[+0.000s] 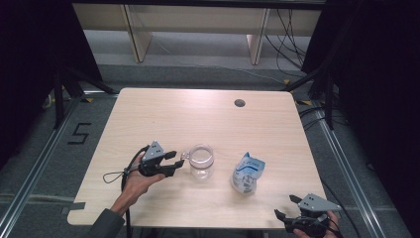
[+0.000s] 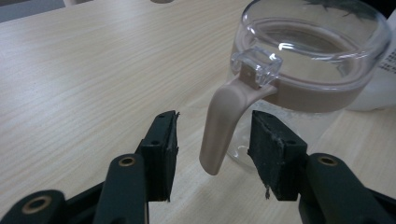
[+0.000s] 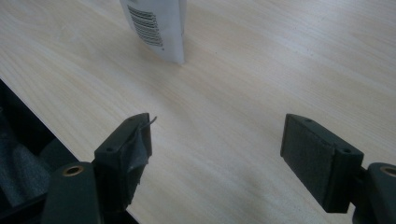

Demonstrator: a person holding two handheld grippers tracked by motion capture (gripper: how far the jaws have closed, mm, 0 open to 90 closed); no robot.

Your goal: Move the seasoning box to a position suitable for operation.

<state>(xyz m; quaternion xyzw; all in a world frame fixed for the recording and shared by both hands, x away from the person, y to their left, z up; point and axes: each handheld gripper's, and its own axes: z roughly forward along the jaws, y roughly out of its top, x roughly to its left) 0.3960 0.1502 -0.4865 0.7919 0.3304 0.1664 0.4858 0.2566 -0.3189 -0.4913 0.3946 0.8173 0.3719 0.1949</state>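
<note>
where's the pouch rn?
In the high view the white-and-blue pouch lies on the table, front right of centre, just right of the clear jug and ahead-left of the right gripper.

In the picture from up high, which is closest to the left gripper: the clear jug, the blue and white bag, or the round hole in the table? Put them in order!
Starting from the left gripper:
1. The clear jug, right beside it on its right, its handle between the open jaws.
2. The blue and white bag, farther right past the jug.
3. The round hole, far off near the table's back edge.
</note>
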